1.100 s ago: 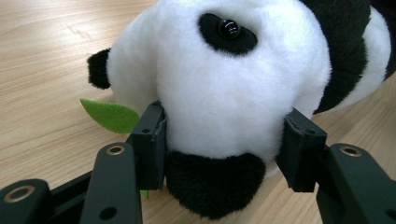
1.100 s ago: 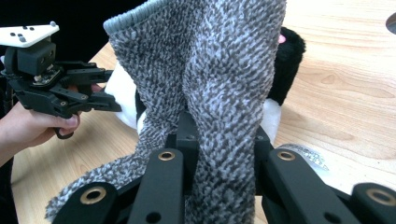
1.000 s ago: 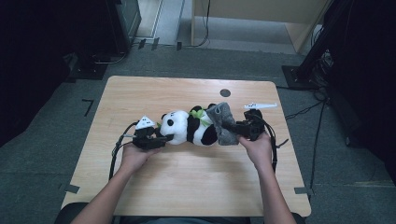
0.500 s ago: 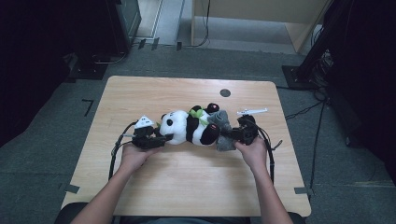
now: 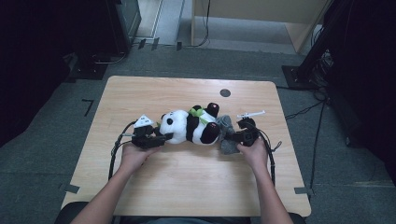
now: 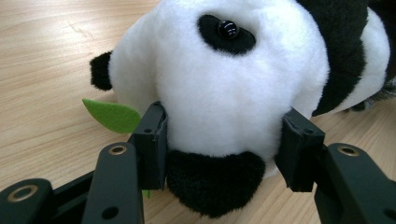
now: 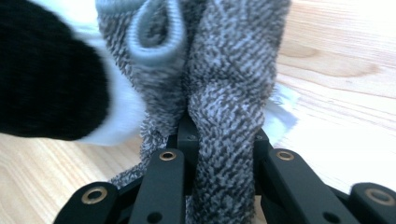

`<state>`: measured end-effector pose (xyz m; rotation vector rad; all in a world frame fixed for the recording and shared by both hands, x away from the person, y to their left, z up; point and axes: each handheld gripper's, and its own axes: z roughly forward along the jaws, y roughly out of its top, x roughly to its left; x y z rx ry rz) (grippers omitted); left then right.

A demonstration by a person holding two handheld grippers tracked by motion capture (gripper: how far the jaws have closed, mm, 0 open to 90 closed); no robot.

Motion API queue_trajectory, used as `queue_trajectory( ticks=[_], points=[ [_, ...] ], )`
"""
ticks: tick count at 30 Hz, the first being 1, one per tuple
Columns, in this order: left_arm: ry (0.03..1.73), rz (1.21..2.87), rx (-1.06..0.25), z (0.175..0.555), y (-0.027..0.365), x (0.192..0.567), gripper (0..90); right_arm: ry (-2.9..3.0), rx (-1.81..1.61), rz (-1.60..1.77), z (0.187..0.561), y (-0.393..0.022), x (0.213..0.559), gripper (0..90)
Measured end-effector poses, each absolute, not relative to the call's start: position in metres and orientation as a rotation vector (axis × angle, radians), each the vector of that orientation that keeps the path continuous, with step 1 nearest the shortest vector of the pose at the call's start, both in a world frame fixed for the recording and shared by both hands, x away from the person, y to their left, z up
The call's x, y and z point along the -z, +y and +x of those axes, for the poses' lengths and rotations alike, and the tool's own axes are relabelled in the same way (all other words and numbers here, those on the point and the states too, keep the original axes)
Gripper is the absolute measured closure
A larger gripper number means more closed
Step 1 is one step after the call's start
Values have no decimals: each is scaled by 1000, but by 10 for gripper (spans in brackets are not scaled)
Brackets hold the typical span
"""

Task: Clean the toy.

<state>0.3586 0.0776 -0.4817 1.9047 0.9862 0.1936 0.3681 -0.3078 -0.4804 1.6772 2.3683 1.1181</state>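
Wooden bench [image 5: 187, 182], viewed from above. A plush panda [image 5: 189, 127] lies on its side near the middle of the bench, head toward the left, legs toward the right. A green felt leaf [image 5: 197, 113] sits at its neck on the far side; in the left gripper view a green leaf tip [image 6: 112, 115] lies flat on the bench just left of the head.

Left gripper [image 5: 156, 138]: held in the person's left hand [image 5: 133, 155], at the left end of the panda. Its jaws stand either side of the lower part of the white head, one pad against the left cheek and the other against the right, pinching the head between them; they have just been closing slightly further on it. A black ear sits between the jaws at the near edge.

Right gripper [image 5: 236, 136]: held in the right hand [image 5: 254, 153], at the right end of the panda. Its jaws are pressed together on a fold of grey knitted cloth [image 7: 219, 93], which rises from between them and has a plain grey hem loop at the top. The cloth [image 5: 227, 135] lies against the panda's black leg, touching it, and partly rests on the bench.

A small white item [image 5: 251, 114] lies on the bench just beyond the right gripper; too small to identify. A dark round mark [image 5: 225, 92] shows near the far edge of the bench.
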Motion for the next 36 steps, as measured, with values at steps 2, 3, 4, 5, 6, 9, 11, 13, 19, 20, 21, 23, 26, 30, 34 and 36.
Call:
queue_trajectory(
  ticks=[2, 3, 4, 5, 6, 9, 11, 13, 19, 20, 21, 23, 26, 30, 34, 36],
  points=[
    [984, 1904, -195, 359, 78, 481, 464, 2329, -1189, 1693, 368, -315, 476, 764],
    [984, 1904, -193, 359, 78, 481, 467, 2311, -1213, 1685, 367, -317, 472, 765],
    [984, 1905, -193, 359, 78, 481, 472, 2289, -1232, 1680, 365, -320, 468, 764],
    [986, 1904, -187, 359, 78, 481, 474, 2271, -1255, 1669, 364, -322, 463, 764],
    [989, 1903, -182, 359, 78, 480, 477, 2247, -1284, 1656, 362, -324, 458, 765],
    [995, 1902, -178, 358, 78, 479, 481, 2187, -1372, 1626, 358, -327, 439, 764],
    [997, 1906, -177, 358, 78, 478, 483, 2166, -1412, 1588, 354, -326, 425, 764],
    [1004, 1907, -174, 356, 78, 477, 484, 2157, -1450, 1537, 350, -322, 411, 764],
    [1023, 1904, -178, 350, 75, 475, 482, 2195, -1498, 1385, 338, -294, 377, 764],
    [1020, 1908, -181, 349, 75, 475, 482, 2208, -1503, 1367, 336, -288, 374, 764],
    [1023, 1906, -177, 348, 75, 475, 482, 2217, -1511, 1350, 335, -282, 371, 764],
    [1027, 1908, -165, 347, 76, 473, 482, 2244, -1517, 1318, 333, -271, 368, 763],
    [1038, 1913, -150, 343, 76, 471, 481, 2290, -1518, 1293, 333, -256, 369, 763],
    [1018, 1926, -160, 334, 76, 468, 476, 2378, -1475, 1267, 334, -234, 379, 762],
    [1003, 1925, -182, 333, 76, 471, 462, 2426, -1390, 1280, 343, -223, 395, 760],
    [997, 1925, -183, 334, 77, 472, 455, 2433, -1387, 1301, 349, -222, 401, 757]
  ],
)
